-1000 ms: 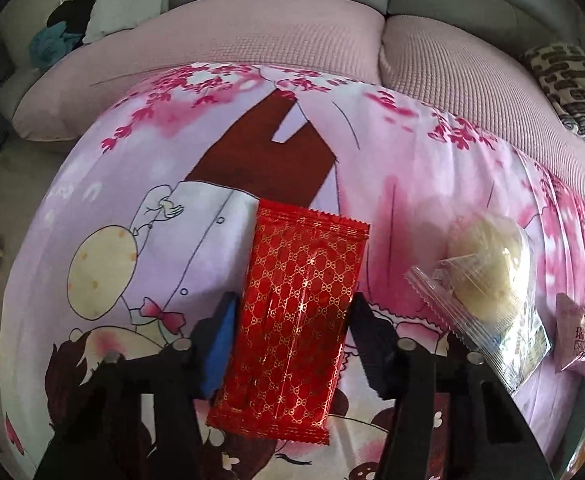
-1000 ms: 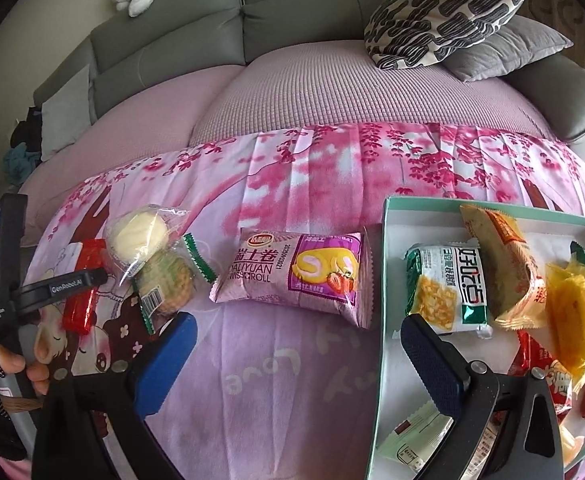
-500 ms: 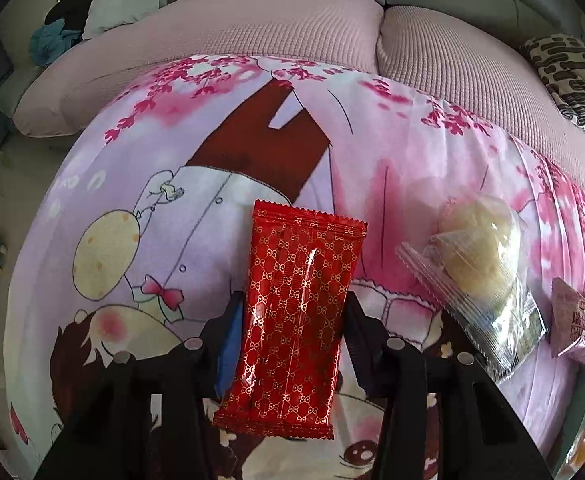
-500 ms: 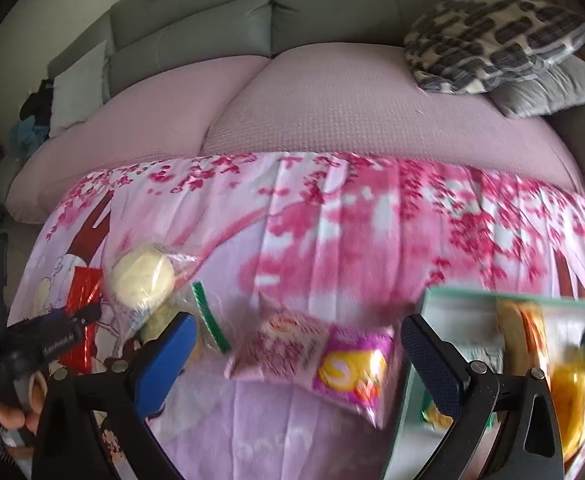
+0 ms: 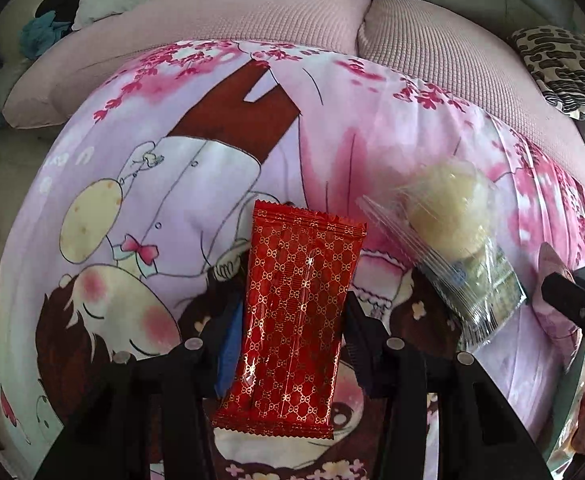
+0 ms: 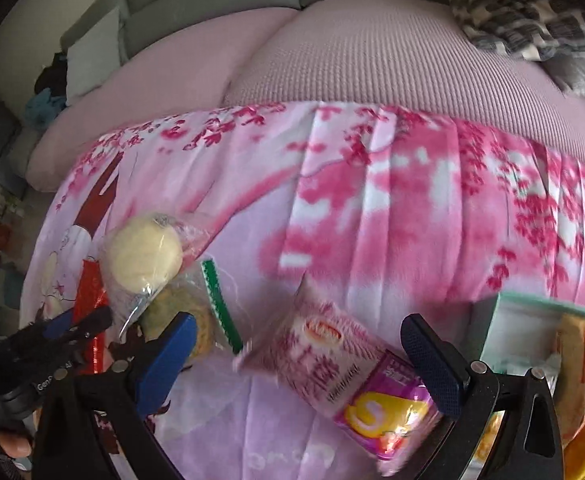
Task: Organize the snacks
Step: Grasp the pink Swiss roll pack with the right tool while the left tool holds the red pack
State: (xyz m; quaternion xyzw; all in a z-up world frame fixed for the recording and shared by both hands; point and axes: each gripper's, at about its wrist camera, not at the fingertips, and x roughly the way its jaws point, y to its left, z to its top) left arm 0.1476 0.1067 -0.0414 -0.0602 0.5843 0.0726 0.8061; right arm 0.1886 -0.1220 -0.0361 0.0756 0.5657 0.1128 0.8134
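Crisply, left hand-held gripper (image 5: 288, 332) clenched on glossy rectangular red foil packet (image 5: 292, 316); right hand-held gripper (image 6: 296, 356) wide, released.

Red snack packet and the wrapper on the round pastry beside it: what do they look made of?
Red packet: glossy plastic or foil film, probably, going by sheen, crimped ends and gold print. Pastry wrapper: thin clear plastic, crinkled, its contents visible.
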